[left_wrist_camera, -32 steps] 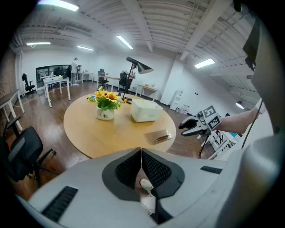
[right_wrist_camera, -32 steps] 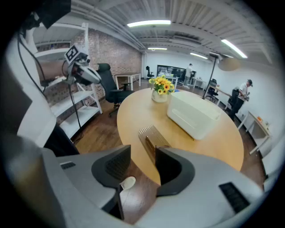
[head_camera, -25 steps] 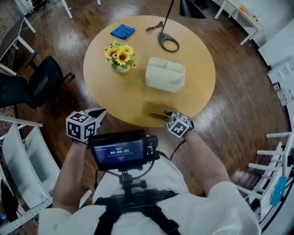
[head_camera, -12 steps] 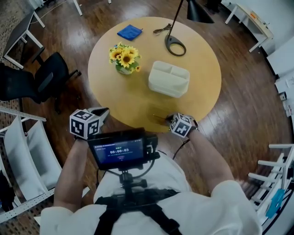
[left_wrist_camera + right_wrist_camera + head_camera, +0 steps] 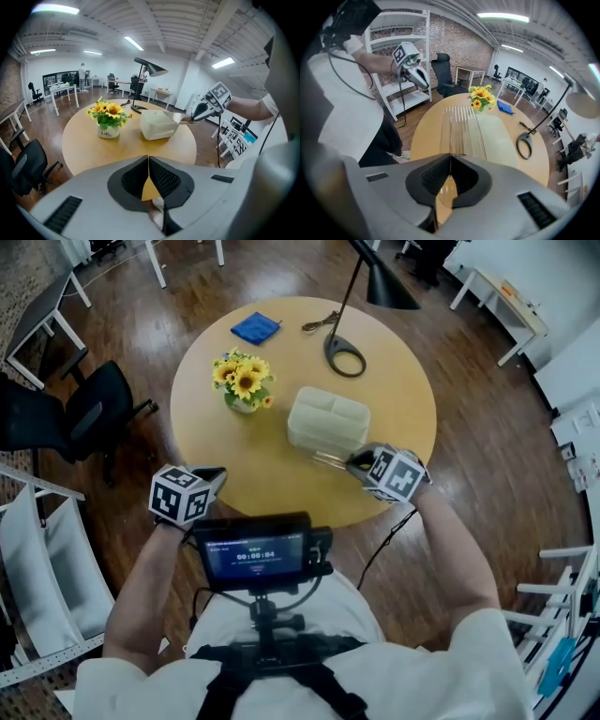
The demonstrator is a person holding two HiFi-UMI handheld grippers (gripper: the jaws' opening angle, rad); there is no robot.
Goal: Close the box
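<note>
Raised from the desk's [image 5: 253, 479] near edge since a second ago, the clear ribbed lid [image 5: 328, 458] now hangs at the near rim of the box [image 5: 327, 422], mid-desk. It is pinched at its edge by the right tongs [image 5: 356, 463]. The left tongs [image 5: 214, 474] are pressed together, empty. The lid looks light, thin and slippery, so a firm edge grip seems best.

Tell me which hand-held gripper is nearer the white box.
Right. The right hand-held gripper, shut on the clear lid, is beside the white box; the left hand-held gripper hangs apart, at the table rim.
</note>
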